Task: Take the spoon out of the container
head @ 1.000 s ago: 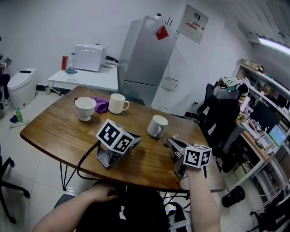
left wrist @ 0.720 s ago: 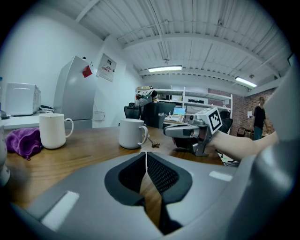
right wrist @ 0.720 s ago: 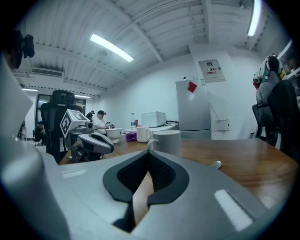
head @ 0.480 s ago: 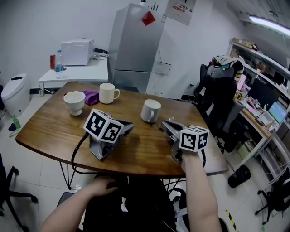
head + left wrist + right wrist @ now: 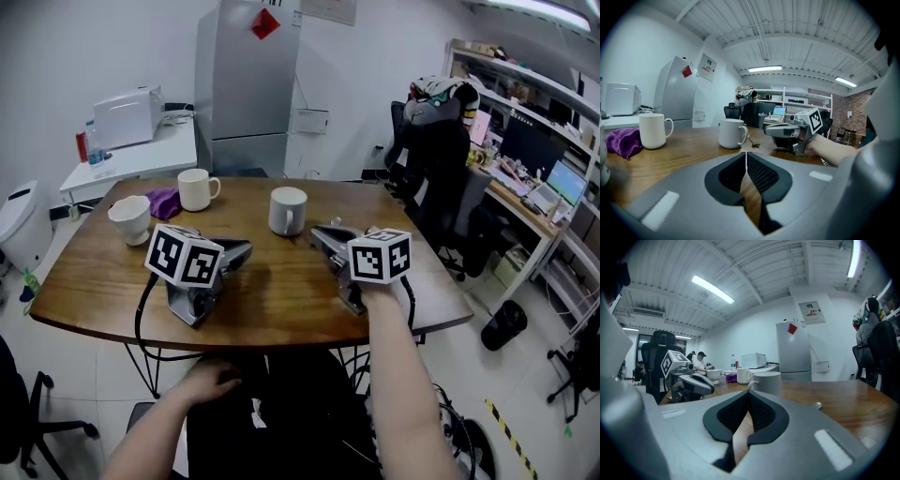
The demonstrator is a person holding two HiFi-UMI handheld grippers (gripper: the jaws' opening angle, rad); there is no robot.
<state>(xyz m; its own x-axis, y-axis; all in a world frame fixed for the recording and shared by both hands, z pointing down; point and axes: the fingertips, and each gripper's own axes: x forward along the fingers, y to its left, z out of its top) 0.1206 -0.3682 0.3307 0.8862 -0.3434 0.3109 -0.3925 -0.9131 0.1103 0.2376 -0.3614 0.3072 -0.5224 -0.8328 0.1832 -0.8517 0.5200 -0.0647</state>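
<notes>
A white mug stands mid-table, between the two grippers and a little beyond them. A small metal piece that looks like a spoon lies on the wood by the mug's handle; its rounded end also shows in the right gripper view. My left gripper rests on the table with no hand on it, jaws shut and empty. My right gripper is held low over the table just right of the mug, also shut with nothing in it. No spoon shows inside any container.
At the table's far left stand a white bowl, a second white mug and a purple cloth. The person's left hand lies in the lap. Office chairs stand to the right, and a fridge is behind.
The head view has swung, so the whole table sits further left and lower in the frame. Both grippers keep their places by the mug, jaws still shut.
</notes>
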